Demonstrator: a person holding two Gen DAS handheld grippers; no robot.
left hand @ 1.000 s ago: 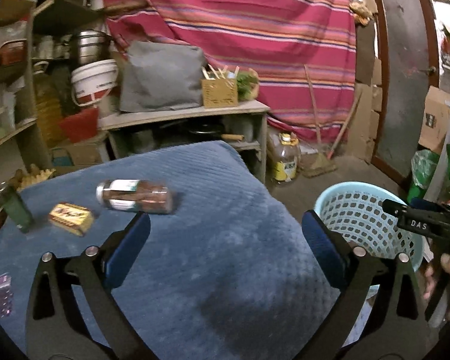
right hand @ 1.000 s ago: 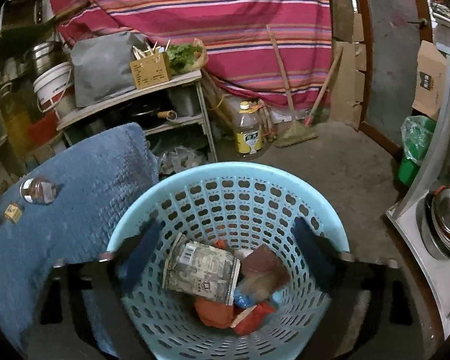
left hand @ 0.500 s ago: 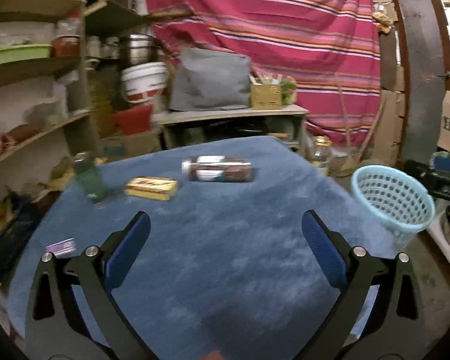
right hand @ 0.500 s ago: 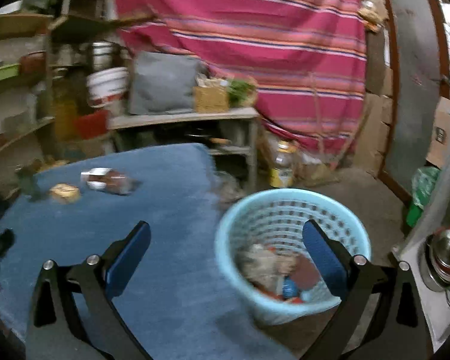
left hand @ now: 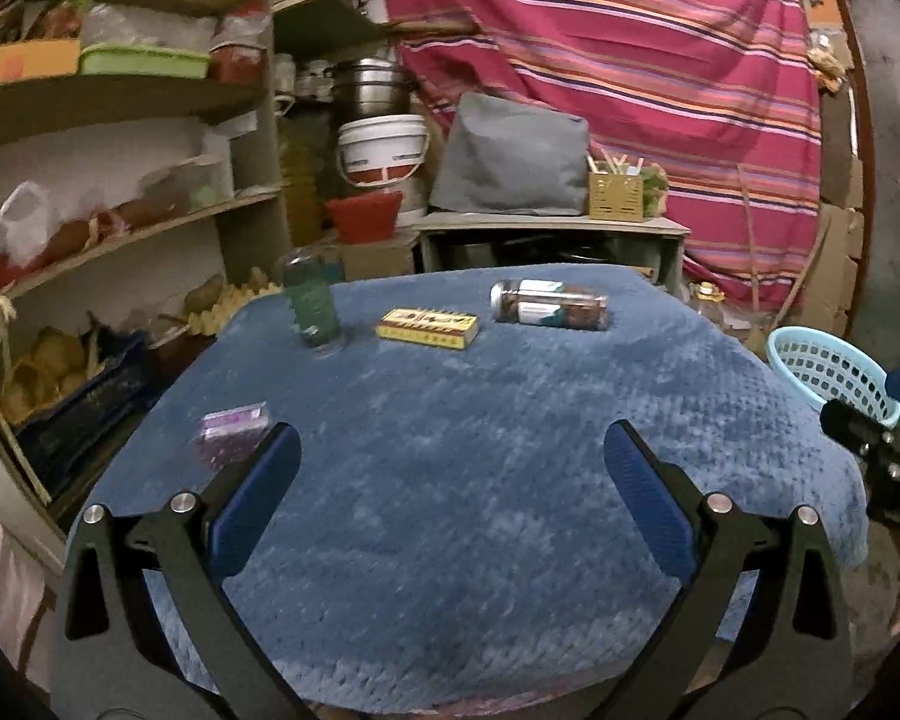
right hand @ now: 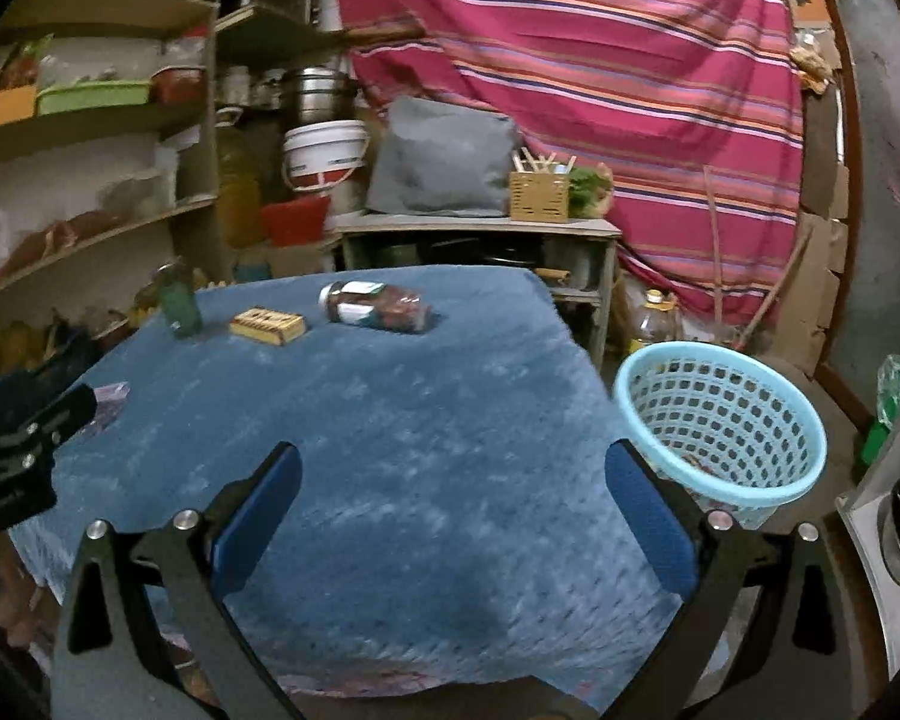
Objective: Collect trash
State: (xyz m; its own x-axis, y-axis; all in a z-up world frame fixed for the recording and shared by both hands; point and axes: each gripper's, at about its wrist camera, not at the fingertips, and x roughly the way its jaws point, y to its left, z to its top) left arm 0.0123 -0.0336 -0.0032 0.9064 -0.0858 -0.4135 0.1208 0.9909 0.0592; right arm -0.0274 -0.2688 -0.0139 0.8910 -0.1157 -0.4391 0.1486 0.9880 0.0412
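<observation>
Desk [left hand: 510,480] draped in blue cloth, one lying jar [left hand: 549,305], one yellow box [left hand: 427,327], one green glass [left hand: 313,307], one purple packet [left hand: 231,427], one pale-blue basket [right hand: 720,420], left gripper [left hand: 450,480] and right gripper [right hand: 450,480] fingers spread, empty.

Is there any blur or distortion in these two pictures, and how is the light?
Left wrist view: dim indoor light, shelves bent by the fisheye, green bottle slightly smeared. Right wrist view: same dimness, stronger motion blur on the jar and blue cloth; dark corners in both.
</observation>
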